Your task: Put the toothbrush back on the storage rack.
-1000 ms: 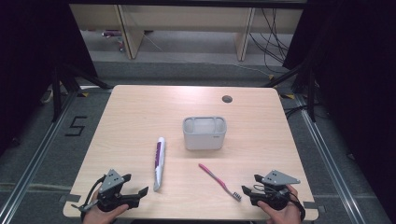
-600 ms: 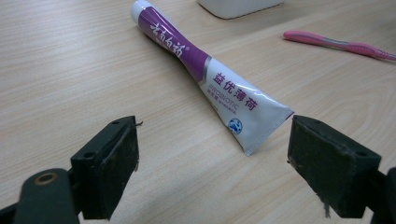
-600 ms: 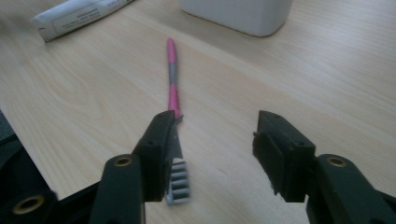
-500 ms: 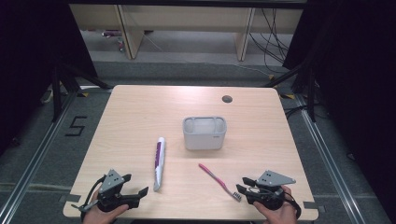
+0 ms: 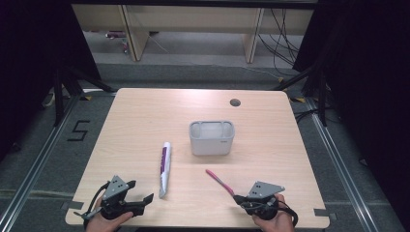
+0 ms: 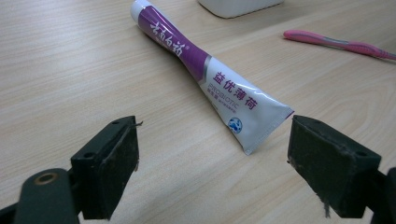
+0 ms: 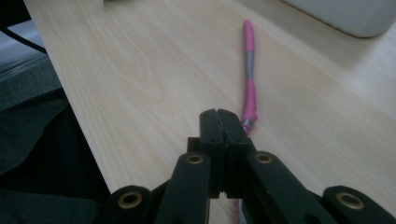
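Note:
A white and purple toothpaste tube lies on the wooden table, its flat end toward me. My left gripper rests at the front left, open; in the left gripper view its jaws stand wide apart with the flat end of the tube just ahead of them, untouched. A pink toothbrush lies to the right. My right gripper is at its near end. Its jaws have just been closing and are pressed together with nothing between them; the toothbrush runs alongside and under them.
A white rectangular holder with compartments stands at the table's middle, beyond both objects. A dark round cable hole sits near the far edge. The table's front edge is right at both hands.
My right gripper has slid left toward the near end of the toothbrush and its jaws have come together. The left gripper, tube and holder have not moved.

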### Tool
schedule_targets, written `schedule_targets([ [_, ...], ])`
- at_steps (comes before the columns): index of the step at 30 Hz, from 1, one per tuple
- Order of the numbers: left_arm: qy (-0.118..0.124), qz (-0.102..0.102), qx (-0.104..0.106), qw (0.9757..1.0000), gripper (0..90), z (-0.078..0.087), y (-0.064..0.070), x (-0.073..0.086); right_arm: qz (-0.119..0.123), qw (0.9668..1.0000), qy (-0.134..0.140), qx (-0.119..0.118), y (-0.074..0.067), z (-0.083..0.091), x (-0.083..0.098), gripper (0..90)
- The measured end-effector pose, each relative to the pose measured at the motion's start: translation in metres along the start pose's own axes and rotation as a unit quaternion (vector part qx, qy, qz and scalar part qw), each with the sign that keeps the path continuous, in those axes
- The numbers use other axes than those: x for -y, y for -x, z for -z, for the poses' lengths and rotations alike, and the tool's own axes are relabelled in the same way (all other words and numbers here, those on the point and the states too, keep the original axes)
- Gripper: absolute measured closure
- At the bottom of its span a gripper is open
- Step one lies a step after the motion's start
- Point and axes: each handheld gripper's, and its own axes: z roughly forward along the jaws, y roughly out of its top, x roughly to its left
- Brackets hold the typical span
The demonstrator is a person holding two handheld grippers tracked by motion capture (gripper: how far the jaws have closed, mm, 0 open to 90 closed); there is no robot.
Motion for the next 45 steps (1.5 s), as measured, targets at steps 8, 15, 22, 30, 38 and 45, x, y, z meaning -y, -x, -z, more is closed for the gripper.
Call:
schedule_targets([
  [8, -0.003, -0.005, 0.005, 1.0000, 15.8, -0.001, 0.000, 0.000, 0.007, 0.9998, -0.018, -0.002, 0.002, -0.006, 0.002, 90.0],
  [15, -0.003, -0.005, 0.005, 1.0000, 15.9, -0.001, 0.000, 0.000, 0.002, 0.9995, -0.032, 0.005, 0.003, -0.009, 0.005, 90.0],
  [22, -0.004, -0.006, 0.006, 1.0000, 15.8, -0.001, 0.001, 0.000, 0.005, 0.9988, -0.047, 0.012, 0.004, -0.010, 0.007, 90.0],
  [30, -0.003, -0.007, 0.005, 1.0000, 15.9, -0.001, 0.001, 0.000, 0.009, 0.9984, -0.050, 0.025, 0.007, -0.011, 0.009, 90.0],
  [38, -0.005, -0.010, 0.006, 0.9999, 15.9, -0.001, 0.001, 0.000, -0.004, 0.9973, -0.058, 0.046, 0.017, -0.006, 0.011, 90.0],
  [45, -0.004, -0.007, 0.007, 0.9999, 15.9, -0.002, 0.002, 0.000, -0.021, 0.9962, -0.056, 0.063, 0.033, -0.003, 0.014, 90.0],
])
